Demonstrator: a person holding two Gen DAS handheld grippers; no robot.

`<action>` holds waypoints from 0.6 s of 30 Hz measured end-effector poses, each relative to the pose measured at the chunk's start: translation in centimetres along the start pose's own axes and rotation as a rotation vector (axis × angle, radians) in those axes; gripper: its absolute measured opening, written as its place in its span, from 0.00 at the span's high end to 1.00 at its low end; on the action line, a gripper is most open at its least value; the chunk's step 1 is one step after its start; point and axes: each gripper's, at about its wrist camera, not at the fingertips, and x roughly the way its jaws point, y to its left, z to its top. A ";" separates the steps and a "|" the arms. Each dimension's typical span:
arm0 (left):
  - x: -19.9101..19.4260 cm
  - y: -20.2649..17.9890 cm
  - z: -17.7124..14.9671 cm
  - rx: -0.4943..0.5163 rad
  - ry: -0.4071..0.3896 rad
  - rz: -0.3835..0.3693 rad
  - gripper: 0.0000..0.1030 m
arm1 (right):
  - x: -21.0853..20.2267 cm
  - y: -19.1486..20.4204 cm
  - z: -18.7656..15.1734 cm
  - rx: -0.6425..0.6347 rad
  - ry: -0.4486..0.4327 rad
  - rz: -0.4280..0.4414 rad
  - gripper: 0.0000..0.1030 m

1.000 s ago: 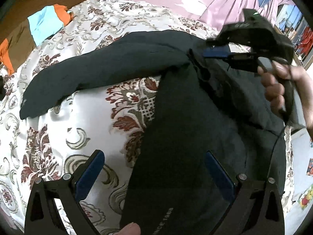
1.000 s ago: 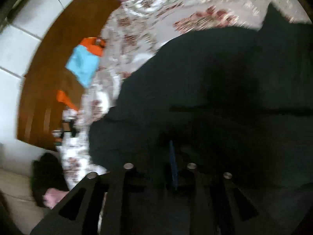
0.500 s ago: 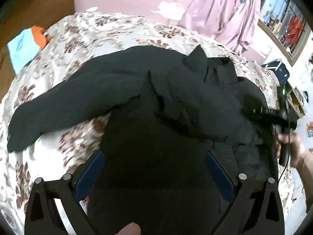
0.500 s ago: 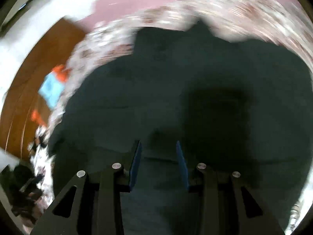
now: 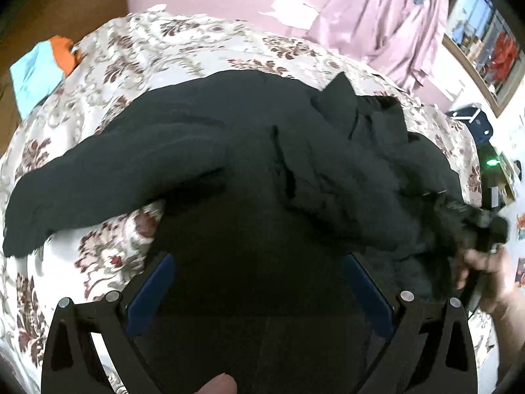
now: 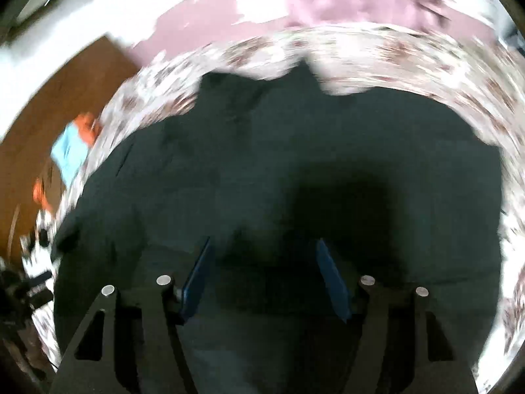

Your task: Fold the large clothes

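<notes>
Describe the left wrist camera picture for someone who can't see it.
A dark jacket lies spread on a floral bedspread, one sleeve stretched out to the left. The left hand-held gripper hovers open over it, while the right hand-held gripper, partly blurred, is at the jacket's right edge. Pink curtains hang behind.

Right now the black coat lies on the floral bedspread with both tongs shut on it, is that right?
Not quite: the coat does lie on the bedspread, but both tongs are open, as each wrist view shows for the left tongs and right tongs.
</notes>
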 end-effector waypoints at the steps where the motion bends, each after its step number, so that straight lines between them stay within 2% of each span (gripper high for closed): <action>1: -0.2 0.3 -0.2 0.001 0.001 0.005 0.00 | 0.8 0.6 0.0 -0.022 0.018 -0.034 0.43; 2: -0.5 0.7 -0.4 0.001 -0.001 0.011 0.00 | 2.5 1.3 -0.2 -0.028 0.059 -0.090 0.43; 5: -1.1 2.2 -0.8 -0.010 -0.006 0.025 0.00 | 5.1 1.4 -1.6 -0.018 0.104 -0.171 0.42; 7: -1.4 3.3 -0.9 -0.029 -0.007 0.029 0.00 | 5.7 1.9 -2.4 -0.053 0.105 -0.213 0.42; 10: -1.6 5.3 -1.4 -0.069 0.000 0.041 0.00 | 5.6 2.1 -2.1 -0.066 0.130 -0.227 0.41; 12: -1.9 6.1 -1.7 -0.082 -0.004 0.042 0.00 | 3.8 1.9 -1.5 -0.043 0.121 -0.191 0.41; 14: -2.4 6.9 -2.1 -0.088 -0.010 0.048 0.00 | 0.9 1.6 -1.5 0.024 0.053 -0.073 0.39; 16: -2.7 7.9 -2.3 -0.095 -0.014 0.055 0.00 | -0.9 1.7 -1.9 0.033 0.027 -0.044 0.33; 18: -3.0 9.6 -2.7 -0.121 -0.022 0.061 0.00 | -3.2 1.9 -3.0 0.004 0.016 -0.021 0.33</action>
